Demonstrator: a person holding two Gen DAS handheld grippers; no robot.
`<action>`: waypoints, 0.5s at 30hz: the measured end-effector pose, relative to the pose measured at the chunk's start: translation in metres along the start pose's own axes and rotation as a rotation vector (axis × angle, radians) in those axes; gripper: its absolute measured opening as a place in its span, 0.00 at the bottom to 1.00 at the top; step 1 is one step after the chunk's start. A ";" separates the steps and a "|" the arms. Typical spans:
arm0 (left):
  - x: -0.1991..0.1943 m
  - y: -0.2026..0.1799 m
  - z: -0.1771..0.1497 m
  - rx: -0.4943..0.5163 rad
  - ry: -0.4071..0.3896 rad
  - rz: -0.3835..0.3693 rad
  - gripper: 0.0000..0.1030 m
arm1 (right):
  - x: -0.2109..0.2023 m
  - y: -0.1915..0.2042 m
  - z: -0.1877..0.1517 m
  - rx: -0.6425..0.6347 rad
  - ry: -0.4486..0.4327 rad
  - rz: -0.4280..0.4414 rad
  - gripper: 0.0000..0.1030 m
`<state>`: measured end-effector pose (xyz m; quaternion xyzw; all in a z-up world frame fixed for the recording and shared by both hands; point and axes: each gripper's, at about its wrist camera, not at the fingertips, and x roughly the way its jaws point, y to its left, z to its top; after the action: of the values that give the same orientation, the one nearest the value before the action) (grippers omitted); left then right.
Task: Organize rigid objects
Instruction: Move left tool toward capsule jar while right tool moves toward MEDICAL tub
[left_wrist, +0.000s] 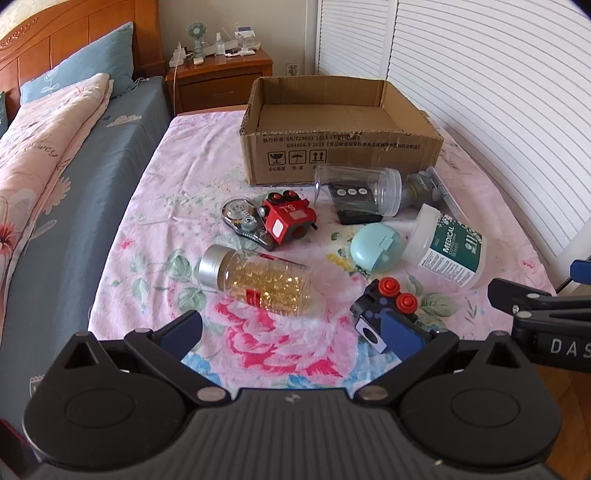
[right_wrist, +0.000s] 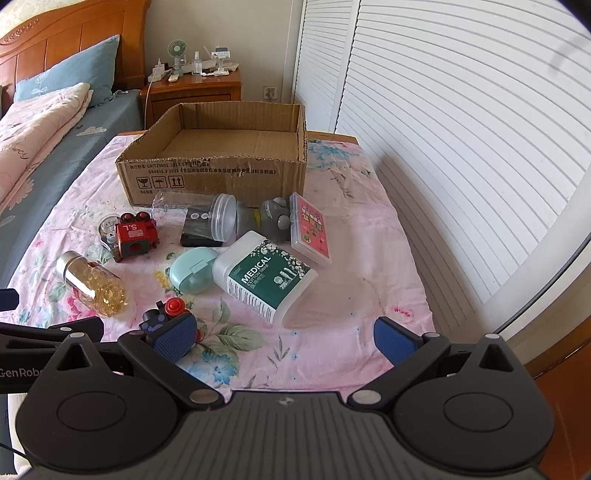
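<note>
The cardboard box (left_wrist: 340, 158) at upper centre looks empty, every item, such as the pill bottle (left_wrist: 258, 282) (lying sideways), scattered below on the floral sheet (left_wrist: 177, 177), so sorting seems unstarted; left gripper (left_wrist: 291, 338) and right gripper (right_wrist: 284, 339) gape empty, louvred doors (right_wrist: 461, 129) at right.

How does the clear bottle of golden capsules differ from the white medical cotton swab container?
The clear bottle with golden capsules is see-through with a silver cap; the white medical cotton swab container is opaque with a green label. The bottle looks round, the container flatter and boxier. Both lie on their sides on the floral sheet.
</note>
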<state>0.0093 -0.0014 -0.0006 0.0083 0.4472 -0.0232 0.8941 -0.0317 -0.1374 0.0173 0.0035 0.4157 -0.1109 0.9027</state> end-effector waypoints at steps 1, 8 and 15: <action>0.001 0.000 0.001 0.004 -0.002 -0.002 0.99 | 0.001 0.000 0.000 -0.001 0.000 0.000 1.00; 0.006 0.003 0.005 0.032 -0.008 -0.036 0.99 | 0.004 0.001 0.003 -0.015 -0.016 0.009 1.00; 0.016 0.015 0.011 0.073 -0.035 -0.058 0.99 | 0.016 -0.011 0.009 -0.032 -0.066 0.066 1.00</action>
<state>0.0286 0.0124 -0.0071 0.0276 0.4304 -0.0656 0.8998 -0.0171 -0.1527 0.0121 -0.0010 0.3869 -0.0744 0.9191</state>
